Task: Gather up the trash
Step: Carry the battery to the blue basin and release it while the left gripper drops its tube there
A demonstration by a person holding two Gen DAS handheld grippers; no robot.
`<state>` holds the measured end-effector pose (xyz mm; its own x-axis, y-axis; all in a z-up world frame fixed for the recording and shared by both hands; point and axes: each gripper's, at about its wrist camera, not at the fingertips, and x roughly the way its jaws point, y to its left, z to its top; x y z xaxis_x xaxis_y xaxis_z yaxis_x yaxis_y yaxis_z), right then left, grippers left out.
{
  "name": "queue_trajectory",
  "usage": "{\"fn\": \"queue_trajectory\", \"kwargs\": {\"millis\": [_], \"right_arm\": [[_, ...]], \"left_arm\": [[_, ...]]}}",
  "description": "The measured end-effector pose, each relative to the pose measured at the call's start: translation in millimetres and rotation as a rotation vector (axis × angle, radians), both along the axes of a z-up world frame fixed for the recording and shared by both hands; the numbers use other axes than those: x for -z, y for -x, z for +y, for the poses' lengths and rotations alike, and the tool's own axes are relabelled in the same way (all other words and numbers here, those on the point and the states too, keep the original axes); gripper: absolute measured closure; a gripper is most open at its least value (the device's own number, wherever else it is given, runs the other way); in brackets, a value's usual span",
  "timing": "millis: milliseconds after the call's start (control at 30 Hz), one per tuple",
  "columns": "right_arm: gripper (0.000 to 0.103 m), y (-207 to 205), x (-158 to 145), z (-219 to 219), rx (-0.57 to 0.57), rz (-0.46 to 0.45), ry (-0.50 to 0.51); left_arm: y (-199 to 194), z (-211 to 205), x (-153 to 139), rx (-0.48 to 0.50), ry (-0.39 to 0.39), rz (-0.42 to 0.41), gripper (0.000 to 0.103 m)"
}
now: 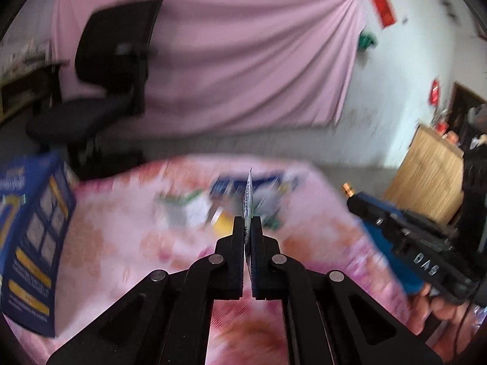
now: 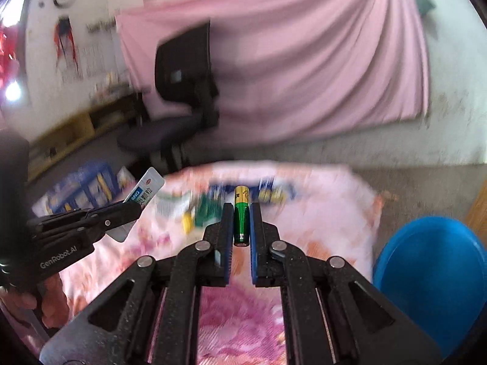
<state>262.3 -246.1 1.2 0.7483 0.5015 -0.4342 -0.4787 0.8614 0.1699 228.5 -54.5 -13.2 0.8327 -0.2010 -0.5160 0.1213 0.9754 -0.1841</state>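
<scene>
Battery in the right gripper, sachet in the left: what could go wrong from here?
The right gripper pinches the battery by its round sides, so it may slip out short of the blue bin. The left gripper holds the thin sachet edge-on; it could slide free. Both views are motion-blurred, so fast swings raise both risks.

You've got a black office chair (image 2: 182,91) behind the tabletop (image 2: 319,200), pink sheet (image 1: 243,60) on the wall, wooden cabinet (image 1: 426,176) right.
</scene>
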Motion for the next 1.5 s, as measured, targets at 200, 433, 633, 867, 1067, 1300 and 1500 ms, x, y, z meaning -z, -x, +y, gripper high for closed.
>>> {"fn": "queue_trajectory", "kwargs": {"millis": [200,433,633,867,1067,1300,1500], "right_arm": [[0.064,35,-36,-43,0.165,-0.307,-0.102],[0.064,61,-49,-100,0.397,-0.456,-0.113],[0.064,62,-42,-147,0.537,-0.393,-0.12],[0.064,49,-22,-177,0.629,-0.213,-0.084],[0.064,29,1,-192,0.649,-0.055,-0.082],[0.064,19,19,-203,0.656,0.05,-0.101],[0.063,13,21,-204,0.657,0.08,-0.093]], "left_arm": [[10,-42,-49,0.088,-0.014,-0.275,0.101],[4,-103,-81,0.263,-0.068,-0.433,0.101],[-10,-161,-78,0.389,-0.067,-0.427,0.101],[-35,-215,-67,0.493,-0.047,-0.27,0.101],[-67,-246,-54,0.523,-0.053,-0.045,0.101],[-89,-251,-42,0.501,-0.043,0.123,0.101],[-93,-254,-39,0.501,-0.069,0.154,0.099]]}}
